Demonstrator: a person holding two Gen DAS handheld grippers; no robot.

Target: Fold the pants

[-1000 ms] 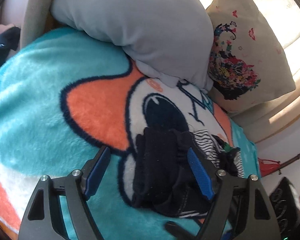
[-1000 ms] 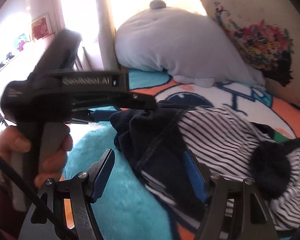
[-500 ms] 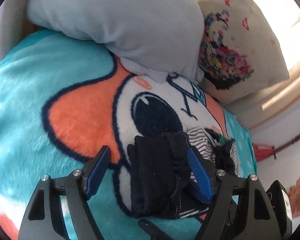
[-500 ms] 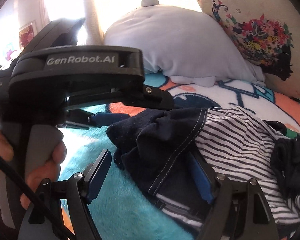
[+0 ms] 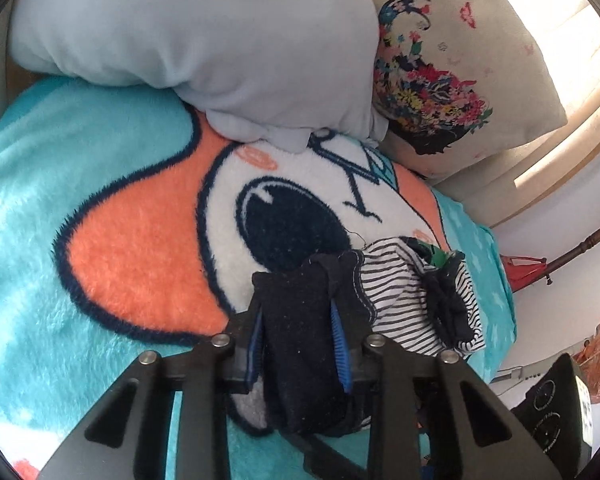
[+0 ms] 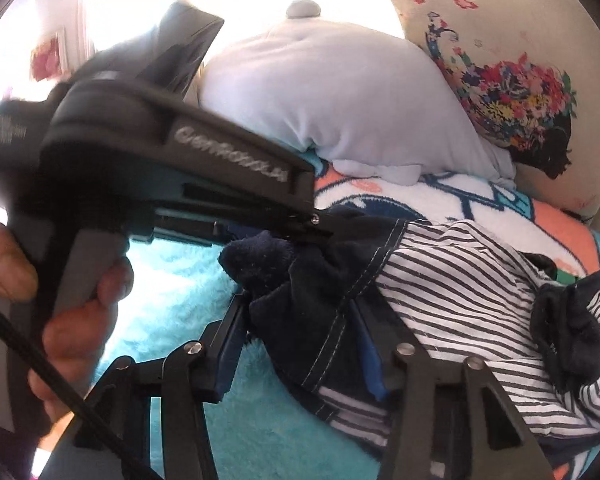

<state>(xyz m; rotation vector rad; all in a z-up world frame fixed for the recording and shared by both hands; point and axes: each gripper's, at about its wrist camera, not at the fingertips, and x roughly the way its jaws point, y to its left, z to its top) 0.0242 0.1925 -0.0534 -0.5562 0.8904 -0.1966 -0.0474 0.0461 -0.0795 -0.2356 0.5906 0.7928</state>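
Observation:
The pants (image 5: pixel 400 292) are a crumpled bundle, dark navy at one end and black-and-white striped at the other, lying on a teal, orange and white fleece blanket (image 5: pixel 132 248). My left gripper (image 5: pixel 296 312) is closing, and its blue pads press on the navy end from both sides. In the right wrist view the same pants (image 6: pixel 460 300) fill the lower right. My right gripper (image 6: pixel 300 344) is closing too, with a thick navy fold pinched between its fingers (image 6: pixel 230 356). The left gripper's body (image 6: pixel 160 168), held by a hand (image 6: pixel 80 320), reaches into the navy cloth from the left.
A pale grey pillow (image 5: pixel 204 40) and a cream pillow with a flower print (image 5: pixel 460 72) lie at the head of the bed. The blanket's right edge (image 5: pixel 500 304) drops to a floor with a black device (image 5: pixel 552 408) and a red object (image 5: pixel 520 272).
Both grippers' jaws have come in from wide apart onto the navy end of the pants. In the right wrist view the left gripper has tilted downward into the cloth.

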